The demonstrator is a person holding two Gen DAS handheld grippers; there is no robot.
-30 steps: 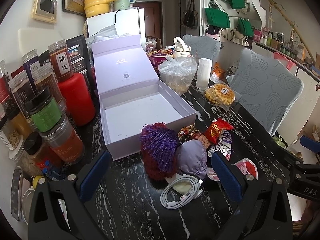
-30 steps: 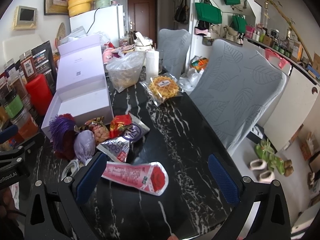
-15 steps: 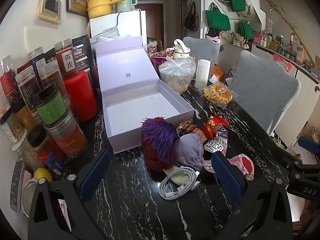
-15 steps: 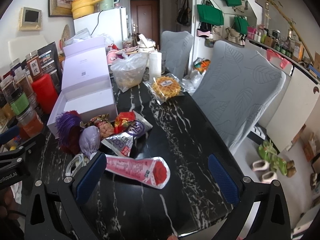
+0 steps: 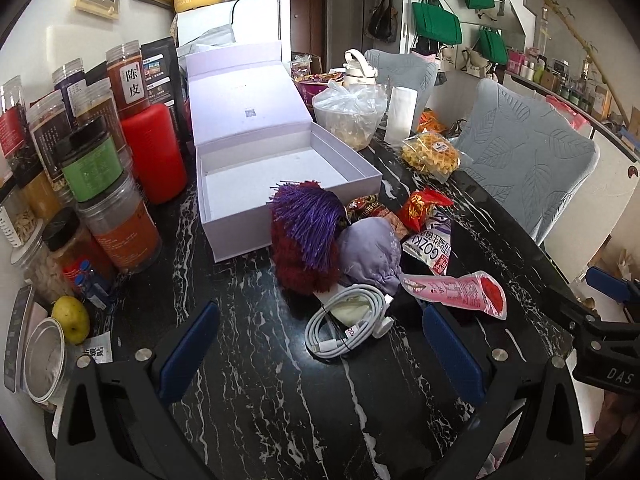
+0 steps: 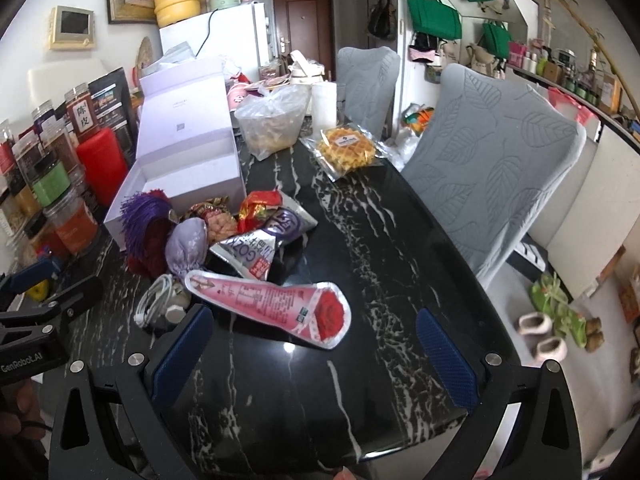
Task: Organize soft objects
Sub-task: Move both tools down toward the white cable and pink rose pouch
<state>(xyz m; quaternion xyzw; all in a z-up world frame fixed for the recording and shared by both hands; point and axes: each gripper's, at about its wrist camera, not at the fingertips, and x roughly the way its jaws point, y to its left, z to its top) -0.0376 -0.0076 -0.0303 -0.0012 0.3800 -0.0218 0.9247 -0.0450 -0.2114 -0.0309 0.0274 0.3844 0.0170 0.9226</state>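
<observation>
A purple tassel pompom (image 5: 310, 220) lies on a dark red one (image 5: 300, 268), with a lilac fabric pouch (image 5: 372, 252) beside them, in front of an open white box (image 5: 280, 168) on the black marble table. They also show in the right wrist view: pompom (image 6: 140, 212), pouch (image 6: 188, 244), box (image 6: 184, 168). My left gripper (image 5: 320, 352) is open and empty, above the table short of the pile. My right gripper (image 6: 316, 348) is open and empty, near a pink snack packet (image 6: 276, 304).
A coiled white cable (image 5: 348, 324) lies in front of the pouch. Snack packets (image 5: 428, 224) lie to the right of the pile. Jars (image 5: 92, 168) and a red canister (image 5: 154, 152) line the left side. A bag of food (image 5: 352, 116), a waffle pack (image 6: 348, 148) and grey chairs (image 6: 492, 176) stand beyond.
Both grippers have drawn back and risen a little, so the pile and box appear farther off. Nothing on the table has moved.
</observation>
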